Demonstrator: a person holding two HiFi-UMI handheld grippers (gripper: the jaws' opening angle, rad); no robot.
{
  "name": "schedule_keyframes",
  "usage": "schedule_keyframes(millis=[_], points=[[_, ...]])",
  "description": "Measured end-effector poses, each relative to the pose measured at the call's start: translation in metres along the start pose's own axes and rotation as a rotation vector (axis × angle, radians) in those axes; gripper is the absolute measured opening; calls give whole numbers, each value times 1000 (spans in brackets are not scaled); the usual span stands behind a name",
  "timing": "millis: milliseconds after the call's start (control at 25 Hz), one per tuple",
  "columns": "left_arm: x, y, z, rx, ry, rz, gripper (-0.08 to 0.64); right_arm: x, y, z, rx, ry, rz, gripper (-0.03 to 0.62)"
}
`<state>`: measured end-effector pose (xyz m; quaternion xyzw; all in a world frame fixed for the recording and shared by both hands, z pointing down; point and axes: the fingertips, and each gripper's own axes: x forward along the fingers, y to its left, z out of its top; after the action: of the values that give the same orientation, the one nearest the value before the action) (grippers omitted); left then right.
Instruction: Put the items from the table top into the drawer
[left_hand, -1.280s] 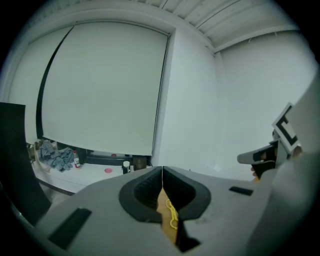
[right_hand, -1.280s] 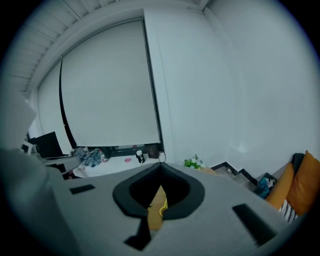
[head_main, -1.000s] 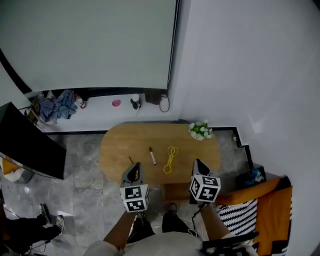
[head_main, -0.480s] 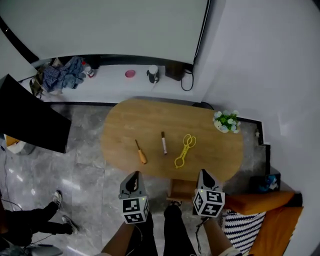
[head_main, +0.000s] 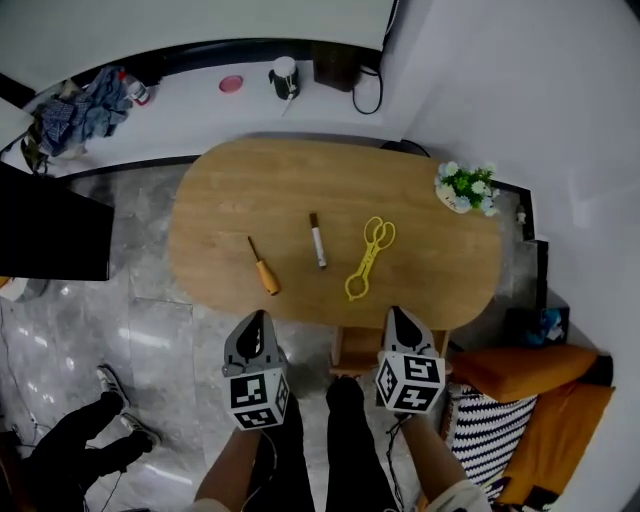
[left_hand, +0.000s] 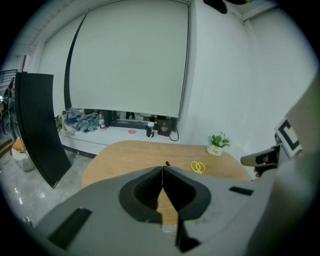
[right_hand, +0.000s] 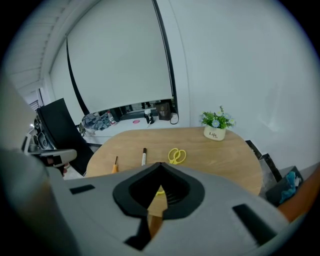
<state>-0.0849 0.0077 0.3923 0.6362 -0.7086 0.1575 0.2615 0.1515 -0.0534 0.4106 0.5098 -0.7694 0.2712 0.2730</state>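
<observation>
On the oval wooden table (head_main: 220, 200) an orange-handled screwdriver (head_main: 262, 268), a marker (head_main: 316, 240) and a yellow scissor-shaped tool (head_main: 368, 258) lie side by side, well apart from the little flower pot (head_main: 464, 188). The left gripper (head_main: 258, 318) and right gripper (head_main: 398, 314) both hover off the near edge, jaws pressed together, nothing in them.

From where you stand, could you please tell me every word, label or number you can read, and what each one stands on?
"Life." is printed on the white flower pot, read in the right gripper view.
The cubes on the left gripper and the right gripper bear black-and-white square patterns only, no words.
On the pen, any print is too small to read.
</observation>
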Motion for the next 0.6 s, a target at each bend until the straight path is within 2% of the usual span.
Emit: schedule_keyframes(millis=[360,400,440,600], points=[[28,16,-29,-7,40,14,8,65,-3,-3,21,29,-21,-5],[32,19,-33,-9,45,17,9,74,-5,-6,25,40,-22,10],[36,22,-37,-13,49,21,9,83,-6,-10,33,54,-23,51],[53,33,-50,-29,73,33,8,118,-15,-26,47,110,-50,57]])
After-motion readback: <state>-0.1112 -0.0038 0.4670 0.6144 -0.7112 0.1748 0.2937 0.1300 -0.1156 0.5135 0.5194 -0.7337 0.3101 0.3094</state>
